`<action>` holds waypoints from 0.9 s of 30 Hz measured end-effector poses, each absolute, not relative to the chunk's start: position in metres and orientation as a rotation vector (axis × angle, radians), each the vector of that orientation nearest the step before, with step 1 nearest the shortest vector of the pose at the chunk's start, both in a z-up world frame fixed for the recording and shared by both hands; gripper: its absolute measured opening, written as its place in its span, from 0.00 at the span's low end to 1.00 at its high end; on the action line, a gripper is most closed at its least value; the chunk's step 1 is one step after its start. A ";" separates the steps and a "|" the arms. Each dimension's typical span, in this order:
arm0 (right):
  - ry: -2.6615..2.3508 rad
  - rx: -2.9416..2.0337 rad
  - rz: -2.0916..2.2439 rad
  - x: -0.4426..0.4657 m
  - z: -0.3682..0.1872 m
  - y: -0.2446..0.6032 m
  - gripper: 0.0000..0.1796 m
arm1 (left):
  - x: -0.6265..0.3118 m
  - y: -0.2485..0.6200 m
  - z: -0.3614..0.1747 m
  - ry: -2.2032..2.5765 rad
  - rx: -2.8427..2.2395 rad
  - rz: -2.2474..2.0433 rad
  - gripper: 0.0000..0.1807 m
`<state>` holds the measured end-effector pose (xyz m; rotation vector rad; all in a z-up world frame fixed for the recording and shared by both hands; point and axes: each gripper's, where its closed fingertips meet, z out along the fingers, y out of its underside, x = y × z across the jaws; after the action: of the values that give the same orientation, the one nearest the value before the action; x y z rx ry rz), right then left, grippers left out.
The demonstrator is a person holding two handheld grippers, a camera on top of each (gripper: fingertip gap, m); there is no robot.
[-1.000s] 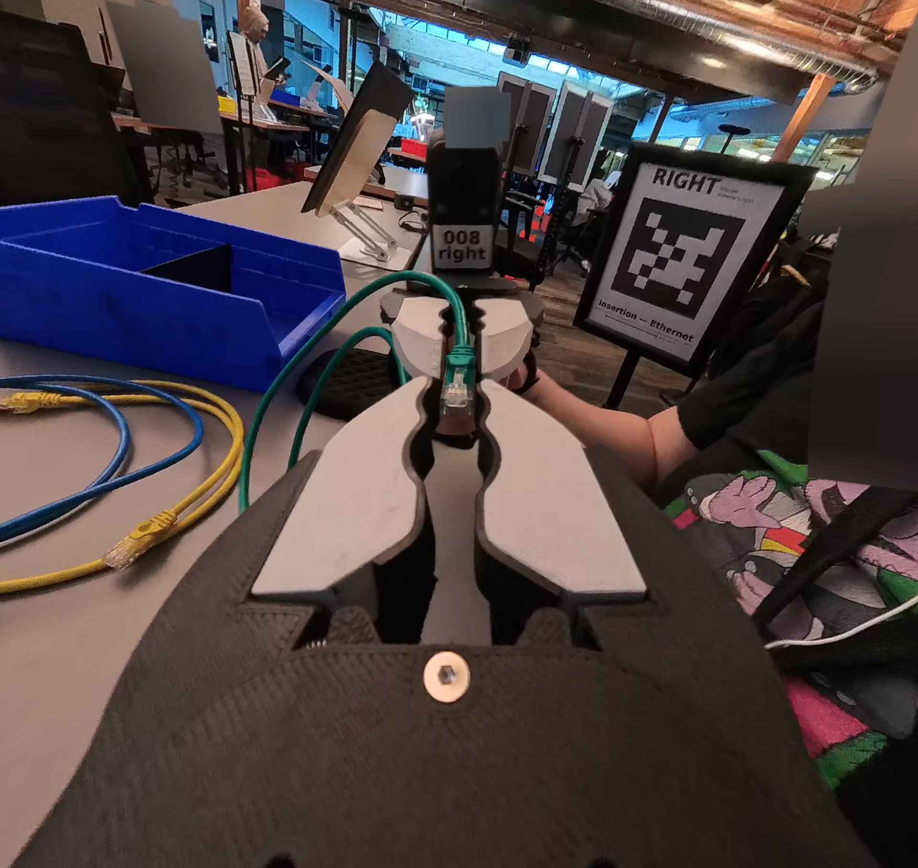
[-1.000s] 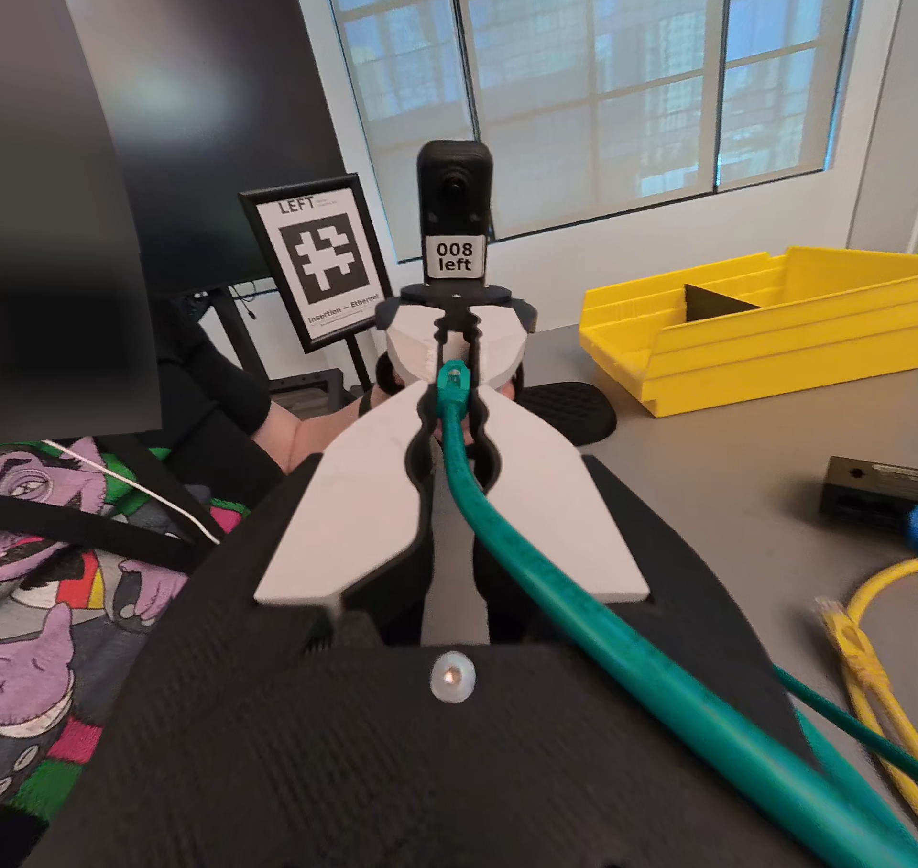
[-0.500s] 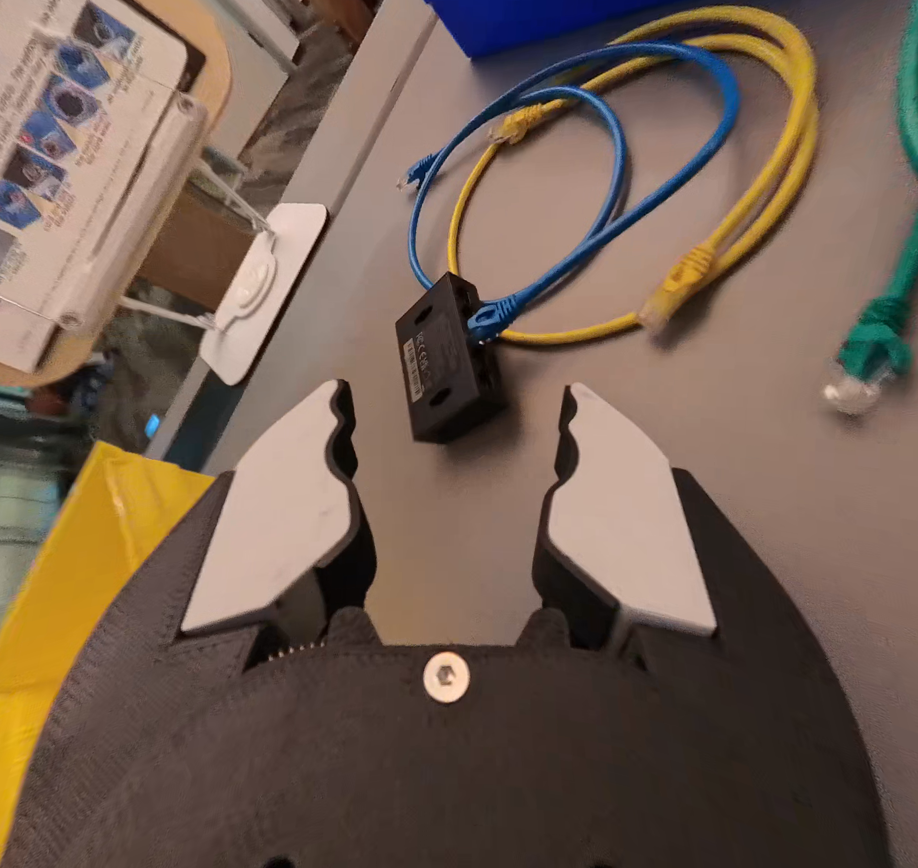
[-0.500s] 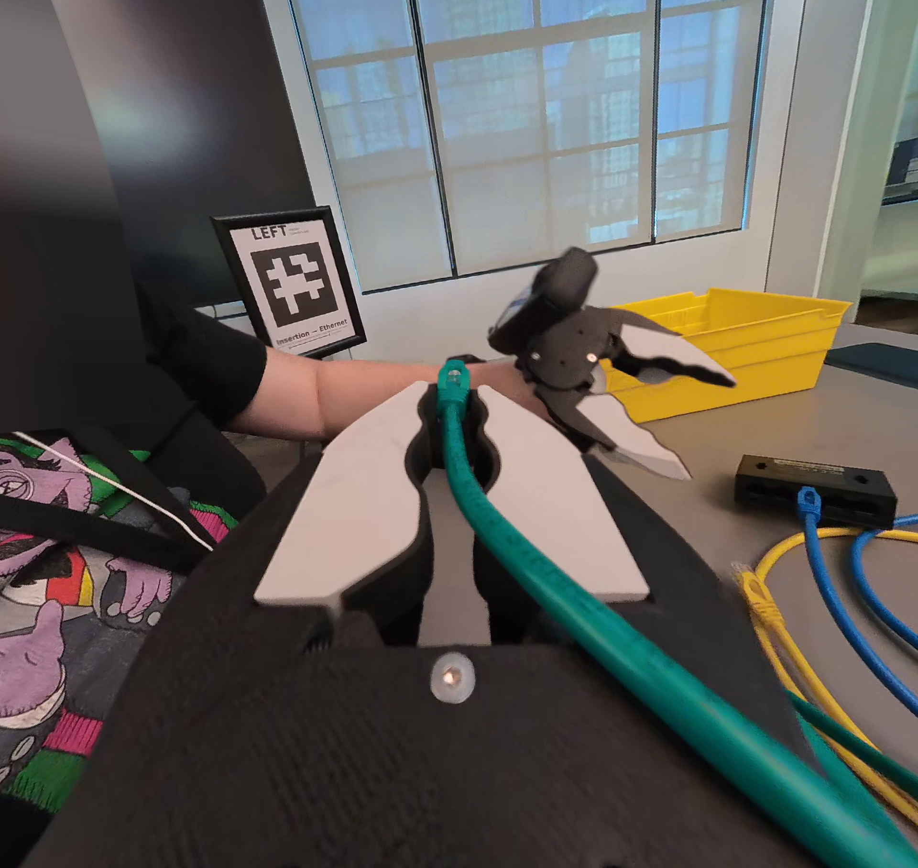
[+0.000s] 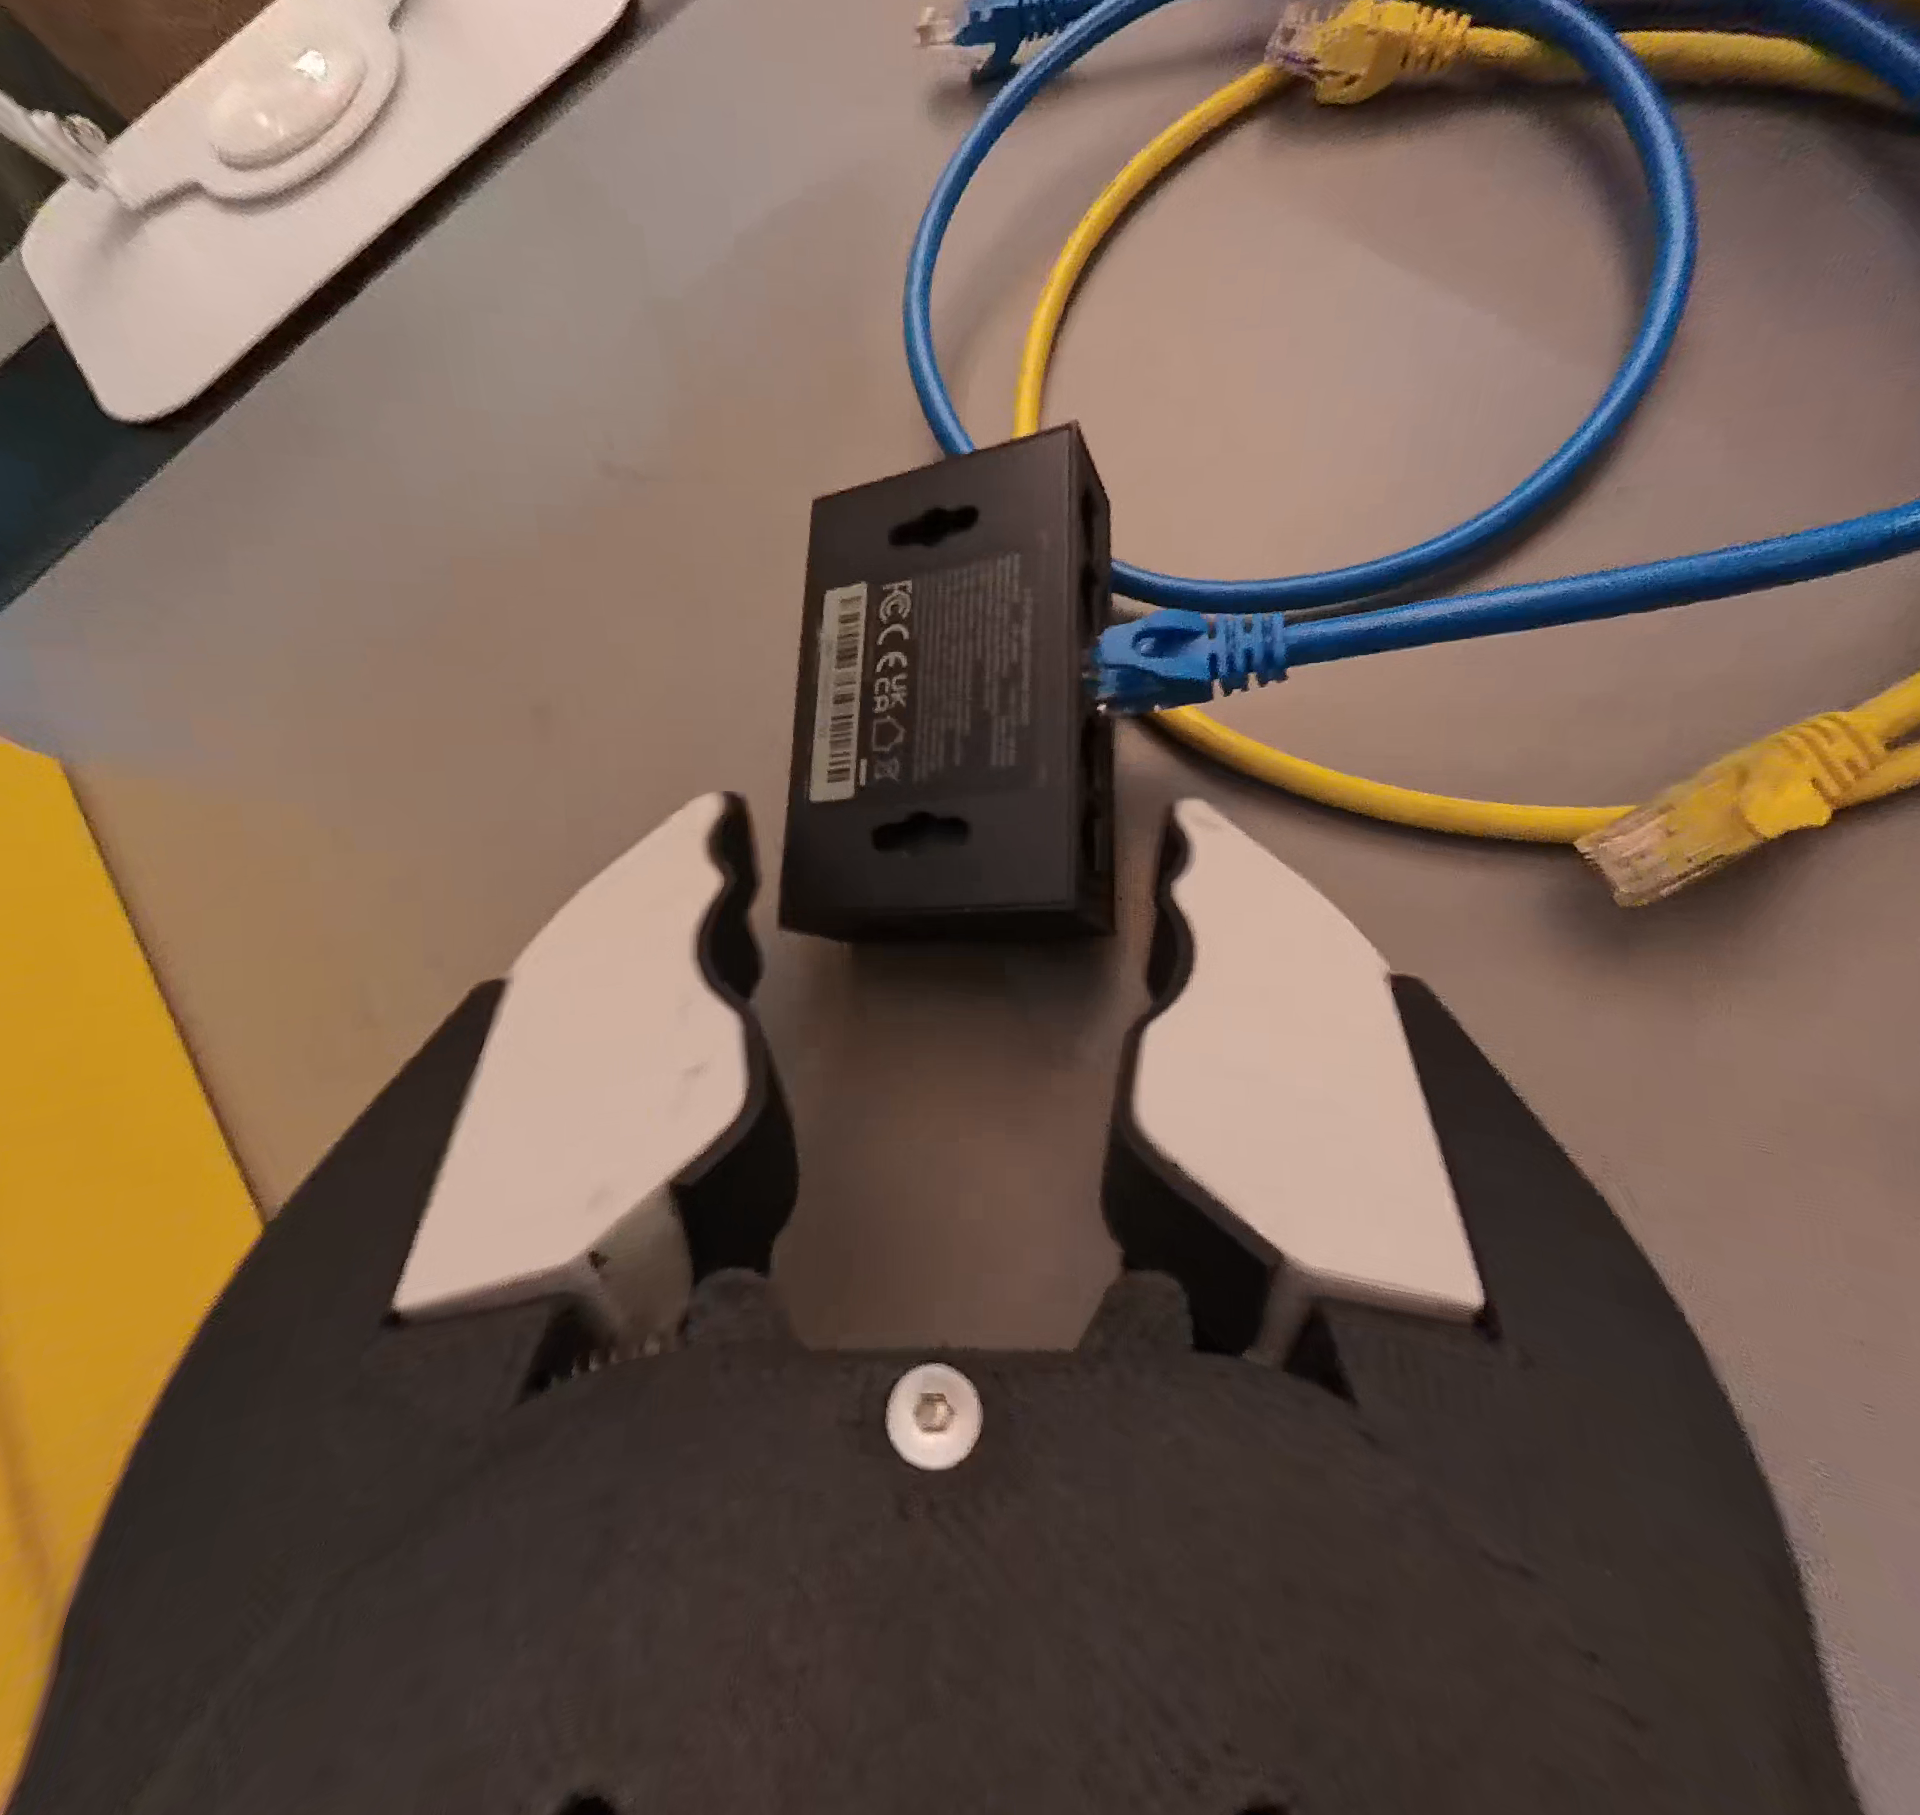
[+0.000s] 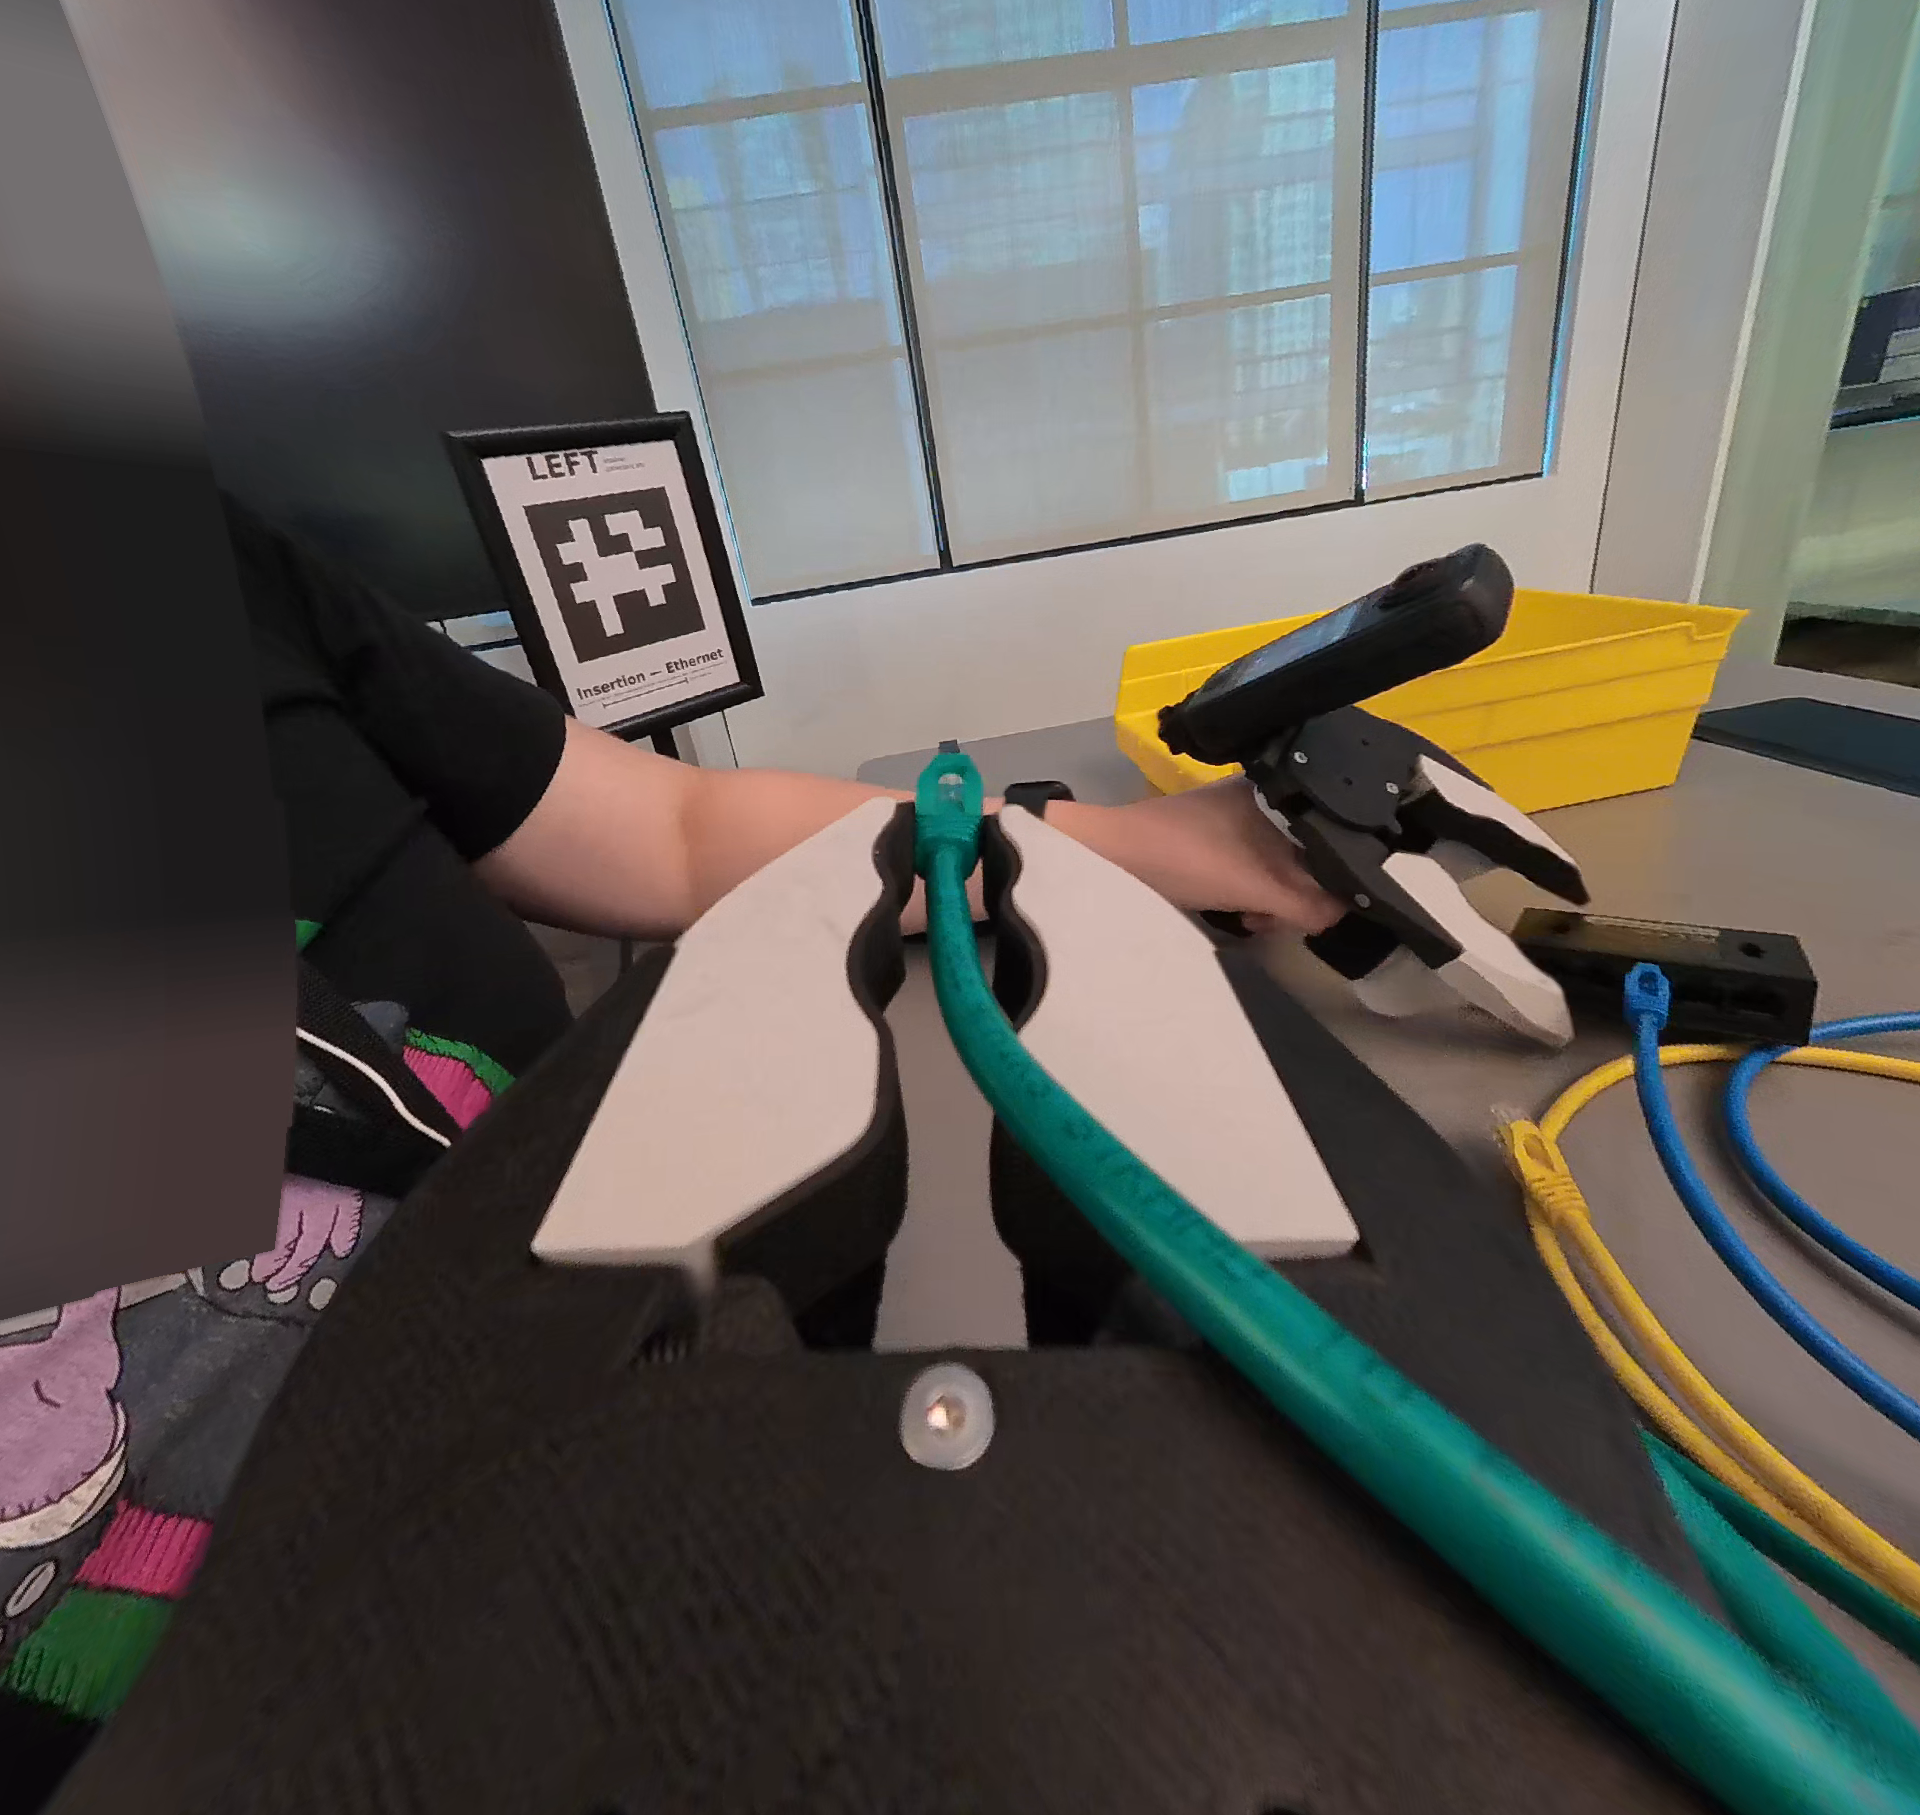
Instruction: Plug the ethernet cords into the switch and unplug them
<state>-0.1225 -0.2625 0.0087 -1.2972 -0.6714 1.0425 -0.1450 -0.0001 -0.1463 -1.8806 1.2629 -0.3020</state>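
Observation:
The black switch [image 5: 940, 690] lies on the grey table with its labelled underside up; it also shows in the right wrist view [image 6: 1673, 970]. A blue cord's plug [image 5: 1153, 659] sits in one of its side ports. My left gripper [image 5: 951, 830] is open, its fingertips on either side of the switch's near end; it shows farther off in the right wrist view [image 6: 1517, 944]. My right gripper [image 6: 948, 820] is shut on the green cord [image 6: 1091, 1090] just behind its plug [image 6: 945, 791], held above the table's edge. A yellow cord [image 5: 1714, 825] lies loose beside the switch.
A yellow bin [image 6: 1455, 705] stands behind the switch, and its edge shows at the left in the left wrist view [image 5: 94, 1090]. A white stand base [image 5: 301, 124] sits at the table's edge. A framed marker sign [image 6: 608, 570] stands behind the person's arm [image 6: 831, 851]. The tips of one gripper are about 30 cm away from the tips of the other.
My left gripper has let go of the green plug, opened, swung down to the table and closed in on the switch. My right gripper still holds the green cord, turned slightly right.

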 end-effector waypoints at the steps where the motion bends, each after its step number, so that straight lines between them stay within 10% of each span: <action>1: -0.673 -1.298 1.042 -0.122 0.008 -0.263 0.07 | -0.143 -0.001 -0.146 1.276 -1.863 -0.318 0.33; 27: -0.551 -1.948 0.085 -0.092 -0.074 -0.086 0.07 | -0.132 -0.090 -0.134 1.150 -2.361 -1.548 0.32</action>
<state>-0.0916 -0.0857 -0.0745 -1.9479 -0.5511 0.0846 -0.1317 -0.0905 -0.1339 -2.3611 1.1497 -1.5482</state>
